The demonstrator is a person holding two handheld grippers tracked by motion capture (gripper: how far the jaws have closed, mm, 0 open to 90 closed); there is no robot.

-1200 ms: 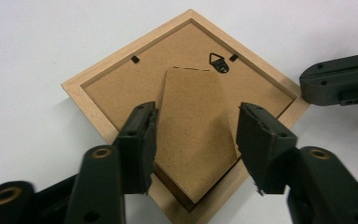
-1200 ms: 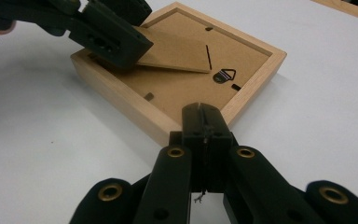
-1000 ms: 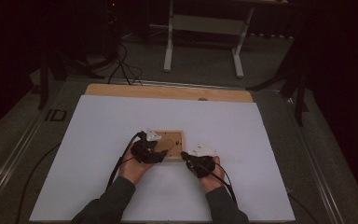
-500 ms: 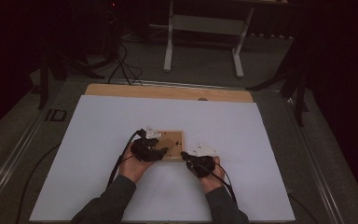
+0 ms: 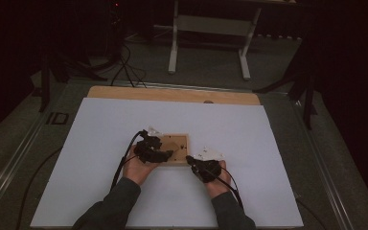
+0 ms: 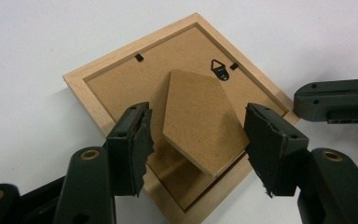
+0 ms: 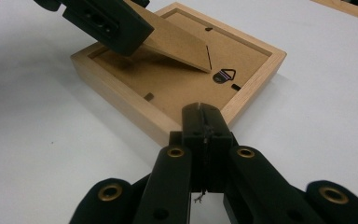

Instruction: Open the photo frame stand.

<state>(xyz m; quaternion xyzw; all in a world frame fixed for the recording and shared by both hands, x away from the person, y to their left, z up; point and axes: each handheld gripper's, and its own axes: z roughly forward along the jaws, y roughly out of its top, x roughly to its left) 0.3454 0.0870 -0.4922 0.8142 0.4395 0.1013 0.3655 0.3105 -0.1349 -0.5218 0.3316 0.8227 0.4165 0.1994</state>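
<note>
Picture frame (image 5: 175, 148) of pale wood lies face down on the white table cover (image 5: 100, 129), near the middle of the table and a little toward the person's side, between the two grippers.

Left gripper (image 6: 198, 128) hangs over the frame's back with its jaws apart; they have just been opening. Between them sits the free end of the brown fibreboard stand (image 6: 200, 121), a flat five-sided flap hinged to the backing and tilted up off it. The ragged black pads flank its two edges; the left one stands clear of it, and whether the right one touches it I cannot tell. In the right gripper view the same gripper (image 7: 109, 21) shows at the far left, above the raised flap (image 7: 177, 39).

Right gripper (image 7: 204, 119) has its jaws pressed together with nothing between them, their tip against the frame's near right edge.

The backing board is matte and smooth, sunk below a square rim of light, fine-grained wood. A small triangular metal hanger (image 6: 220, 69) is fixed near its far corner, and short dark clips (image 6: 139, 58) tuck under the rim. Past the white cover, a strip of bare wooden tabletop (image 5: 172, 95) runs along the far edge.
</note>
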